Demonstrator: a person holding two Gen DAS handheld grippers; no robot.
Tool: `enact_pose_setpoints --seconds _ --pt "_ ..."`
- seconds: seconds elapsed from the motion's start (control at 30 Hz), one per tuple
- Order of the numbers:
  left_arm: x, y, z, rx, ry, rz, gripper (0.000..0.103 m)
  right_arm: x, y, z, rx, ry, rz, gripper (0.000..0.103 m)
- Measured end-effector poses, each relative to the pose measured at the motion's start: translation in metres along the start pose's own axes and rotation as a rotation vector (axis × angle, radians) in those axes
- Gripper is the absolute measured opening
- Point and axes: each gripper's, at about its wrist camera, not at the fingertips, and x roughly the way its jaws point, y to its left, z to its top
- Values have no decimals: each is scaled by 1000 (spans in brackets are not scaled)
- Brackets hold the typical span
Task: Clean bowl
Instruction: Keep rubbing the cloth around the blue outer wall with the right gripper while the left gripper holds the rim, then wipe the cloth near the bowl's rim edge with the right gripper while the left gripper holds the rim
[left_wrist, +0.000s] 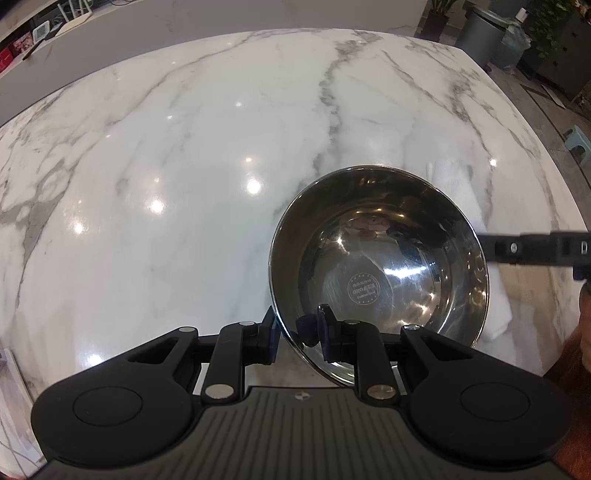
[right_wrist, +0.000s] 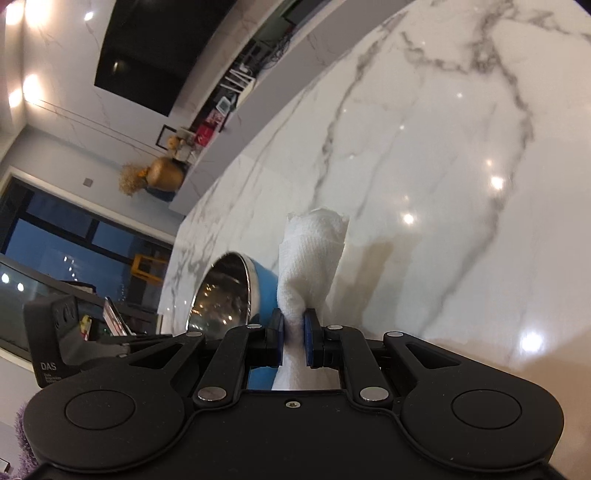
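Observation:
A steel bowl (left_wrist: 380, 258) with a blue outside is tilted above the marble table (left_wrist: 184, 166). My left gripper (left_wrist: 295, 332) is shut on the bowl's near rim, one finger outside and one inside. The bowl's inside is shiny, with a stamped mark at the bottom. In the right wrist view the bowl (right_wrist: 236, 291) shows at lower left. My right gripper (right_wrist: 293, 332) is shut on a white cloth (right_wrist: 314, 254), held just right of the bowl's blue wall. The cloth (left_wrist: 458, 184) and part of the right gripper (left_wrist: 524, 247) show behind and right of the bowl in the left wrist view.
The marble table (right_wrist: 443, 147) spreads wide to the left and far side of the bowl. A grey bin (left_wrist: 484, 33) and a small stool (left_wrist: 580, 142) stand on the floor beyond the table's far right corner. A counter with small items (right_wrist: 207, 125) lies beyond the table.

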Motion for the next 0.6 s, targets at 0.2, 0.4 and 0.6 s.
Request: enact_pose_setpoints --seconds 0.2,0.4,0.6 --pt "-1 -1 0 6 1 10 19 -6 -3 6 32 -53 53 10" --pt "-1 -3 0 8 -1 17 19 -3 -7 4 40 -24 40 10" --pt "-1 -4 0 7 -2 23 19 3 -10 1 52 5 18 10"
